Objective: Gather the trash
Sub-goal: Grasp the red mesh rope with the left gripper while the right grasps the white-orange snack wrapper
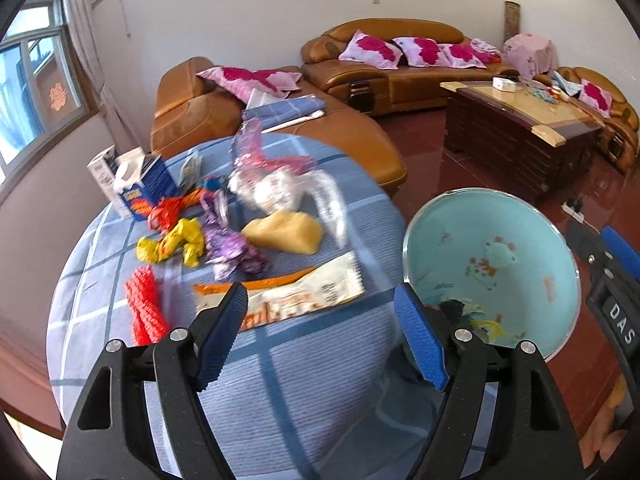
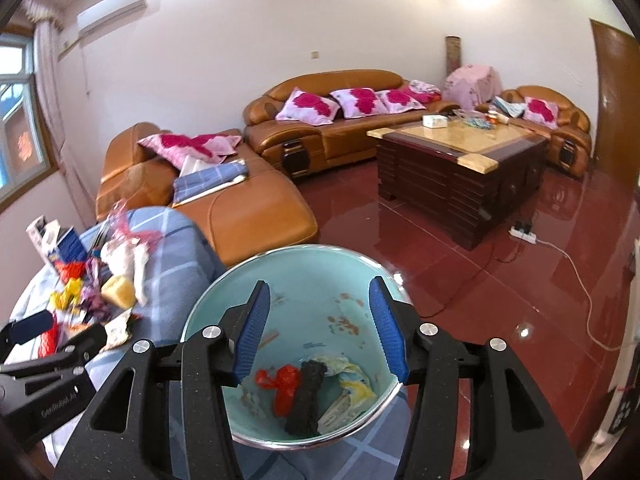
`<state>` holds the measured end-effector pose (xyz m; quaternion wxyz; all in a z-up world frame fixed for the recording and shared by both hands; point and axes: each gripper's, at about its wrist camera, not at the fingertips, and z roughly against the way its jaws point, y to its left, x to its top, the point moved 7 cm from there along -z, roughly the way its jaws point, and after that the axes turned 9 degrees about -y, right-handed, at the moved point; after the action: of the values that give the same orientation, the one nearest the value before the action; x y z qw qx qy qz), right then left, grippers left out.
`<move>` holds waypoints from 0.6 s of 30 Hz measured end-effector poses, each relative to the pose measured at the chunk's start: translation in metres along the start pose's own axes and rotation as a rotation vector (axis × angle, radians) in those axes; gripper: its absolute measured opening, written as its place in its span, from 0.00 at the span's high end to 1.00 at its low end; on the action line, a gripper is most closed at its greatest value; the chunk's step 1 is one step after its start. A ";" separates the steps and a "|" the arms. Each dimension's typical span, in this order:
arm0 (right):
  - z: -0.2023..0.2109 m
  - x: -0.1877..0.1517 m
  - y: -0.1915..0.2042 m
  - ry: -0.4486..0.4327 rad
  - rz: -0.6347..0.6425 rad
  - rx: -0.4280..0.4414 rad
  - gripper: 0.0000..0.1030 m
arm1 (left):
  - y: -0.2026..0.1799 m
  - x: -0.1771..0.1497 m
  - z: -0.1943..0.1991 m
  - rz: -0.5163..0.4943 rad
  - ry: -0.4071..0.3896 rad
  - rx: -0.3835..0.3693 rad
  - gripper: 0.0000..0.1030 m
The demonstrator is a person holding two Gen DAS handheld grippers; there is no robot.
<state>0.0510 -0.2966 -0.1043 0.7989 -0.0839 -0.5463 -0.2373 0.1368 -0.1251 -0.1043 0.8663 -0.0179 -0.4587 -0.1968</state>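
Over teal bin [image 2: 352, 280], right gripper [image 2: 326, 330] fingers spread, trash below; left gripper [image 1: 320, 338] spread, blurred wrapper [image 1: 288, 296] perhaps just ahead.

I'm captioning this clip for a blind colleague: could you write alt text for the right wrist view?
The open right gripper hovers over a light blue bin holding a red wrapper, a dark lump and crumpled paper. Left of it, wrappers litter a blue checked tablecloth; brown sofas stand behind.
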 end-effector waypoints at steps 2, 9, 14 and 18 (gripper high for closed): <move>0.002 -0.004 0.011 0.007 0.023 0.019 0.50 | 0.008 -0.004 -0.001 0.013 0.011 0.008 0.28; 0.005 -0.011 0.043 0.032 0.057 0.088 0.50 | 0.042 -0.014 -0.005 0.047 0.033 0.052 0.27; 0.002 -0.016 0.071 0.062 0.078 0.139 0.53 | 0.067 -0.024 -0.013 0.088 0.059 0.071 0.27; 0.001 -0.023 0.095 0.089 0.108 0.193 0.59 | 0.086 -0.034 -0.017 0.122 0.076 0.078 0.27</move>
<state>0.0888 -0.2064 -0.1129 0.8384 -0.0250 -0.5251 -0.1437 0.1636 -0.0380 -0.1282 0.8935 -0.0043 -0.4309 -0.1262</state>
